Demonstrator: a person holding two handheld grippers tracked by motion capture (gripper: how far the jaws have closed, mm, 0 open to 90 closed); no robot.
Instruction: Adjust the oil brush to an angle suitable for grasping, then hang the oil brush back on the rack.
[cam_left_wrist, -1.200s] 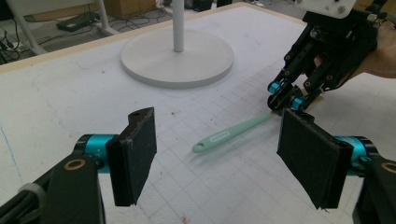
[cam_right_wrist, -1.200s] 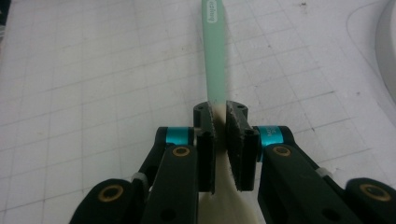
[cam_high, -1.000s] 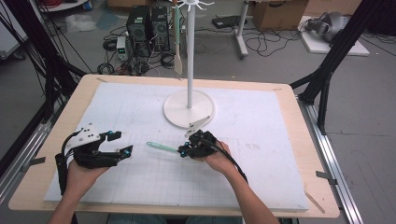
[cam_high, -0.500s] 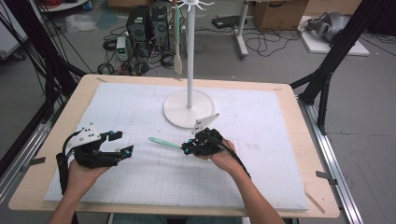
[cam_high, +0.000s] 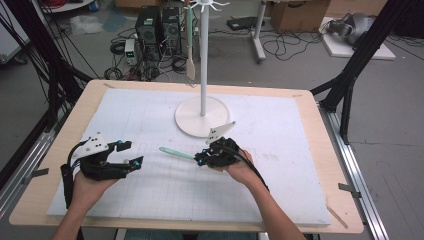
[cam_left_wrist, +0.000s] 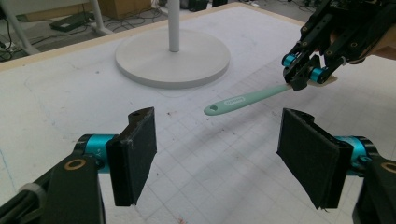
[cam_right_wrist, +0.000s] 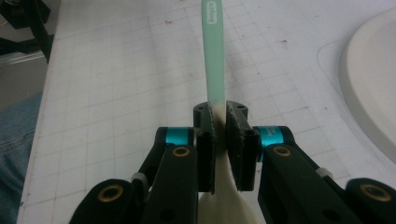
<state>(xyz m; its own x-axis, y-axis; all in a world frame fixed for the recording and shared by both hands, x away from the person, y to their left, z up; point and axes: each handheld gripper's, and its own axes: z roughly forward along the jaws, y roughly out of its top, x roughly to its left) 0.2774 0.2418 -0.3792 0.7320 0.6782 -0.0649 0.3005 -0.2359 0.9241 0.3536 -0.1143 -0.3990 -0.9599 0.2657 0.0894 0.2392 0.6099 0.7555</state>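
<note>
A spatula with a mint-green handle (cam_high: 176, 153) and a cream blade is held just above the white mat, handle pointing left. My right gripper (cam_high: 204, 159) is shut on it where handle meets blade; in the right gripper view the pads (cam_right_wrist: 235, 135) clamp the spatula (cam_right_wrist: 214, 56) and the cream blade runs back under the gripper (cam_right_wrist: 219, 133). My left gripper (cam_high: 131, 154) rests at the mat's left with jaws open and nothing between them. In the left gripper view the spatula (cam_left_wrist: 247, 99) hangs ahead, beyond my open left gripper (cam_left_wrist: 219, 147).
A white stand with a round base (cam_high: 202, 116) and a tall pole rises at the mat's middle back; a wooden spoon (cam_high: 190, 67) hangs from its top hooks. The white gridded mat (cam_high: 150, 195) covers most of the wooden table. Computers and cables lie on the floor beyond.
The right hand has shifted slightly right and up the picture with the spatula. The left gripper has stayed put.
</note>
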